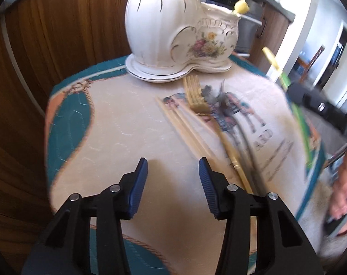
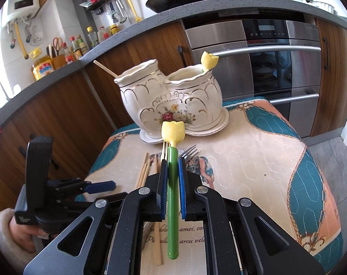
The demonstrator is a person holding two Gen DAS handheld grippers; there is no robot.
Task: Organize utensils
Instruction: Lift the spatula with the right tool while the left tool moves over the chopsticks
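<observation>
My right gripper (image 2: 172, 161) is shut on the green handle of a yellow tulip-headed utensil (image 2: 173, 130), held above the table and pointing toward the white ceramic two-pot holder (image 2: 171, 98). A second tulip utensil (image 2: 209, 60) stands in the holder's right pot, and one chopstick (image 2: 104, 68) leans in the left pot. My left gripper (image 1: 172, 162) hovers open over the cloth with nothing between its pads. Just right of it lie several chopsticks (image 1: 185, 128), a gold fork (image 1: 194, 98) and a grey fork (image 1: 221, 98). In the left wrist view the right gripper (image 1: 292, 89) shows blurred at the right.
The holder stands on a white saucer (image 2: 221, 123) at the far end of a small table covered by a teal and beige quilted cloth (image 2: 253, 160). Wooden cabinets (image 2: 59, 119) and an oven (image 2: 276, 68) stand behind. A person's hand (image 1: 342, 188) is at the right edge.
</observation>
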